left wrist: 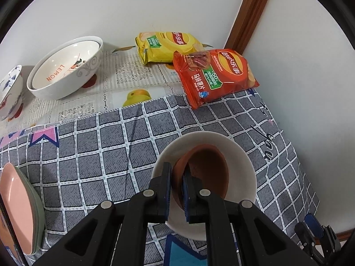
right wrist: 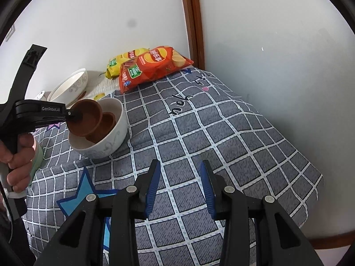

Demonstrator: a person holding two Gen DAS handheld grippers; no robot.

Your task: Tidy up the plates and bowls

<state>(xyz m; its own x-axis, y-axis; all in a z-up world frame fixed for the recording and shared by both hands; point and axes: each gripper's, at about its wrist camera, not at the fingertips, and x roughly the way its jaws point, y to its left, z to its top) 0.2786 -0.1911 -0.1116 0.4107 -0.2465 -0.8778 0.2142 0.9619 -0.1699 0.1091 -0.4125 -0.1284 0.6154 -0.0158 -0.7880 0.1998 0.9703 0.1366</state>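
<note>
My left gripper (left wrist: 177, 173) is shut on the rim of a brown bowl (left wrist: 206, 170) and holds it tilted over a white bowl (left wrist: 244, 161) on the grey checked cloth. In the right wrist view the left gripper (right wrist: 72, 113) grips that brown bowl (right wrist: 86, 119) above the white bowl (right wrist: 115, 137), and a second brown bowl (right wrist: 106, 123) lies inside the white one. My right gripper (right wrist: 180, 173) is open and empty above the cloth, near the table's front. A large white "LEMON" bowl (left wrist: 66, 66) with another bowl nested inside stands at the back left.
A blue-patterned bowl (left wrist: 11, 88) sits at the far left. Stacked pink and green plates (left wrist: 20, 210) lie at the left edge. Yellow (left wrist: 166, 46) and red (left wrist: 217, 75) chip bags lie at the back by the wall. A wooden door frame (left wrist: 250, 11) stands in the corner.
</note>
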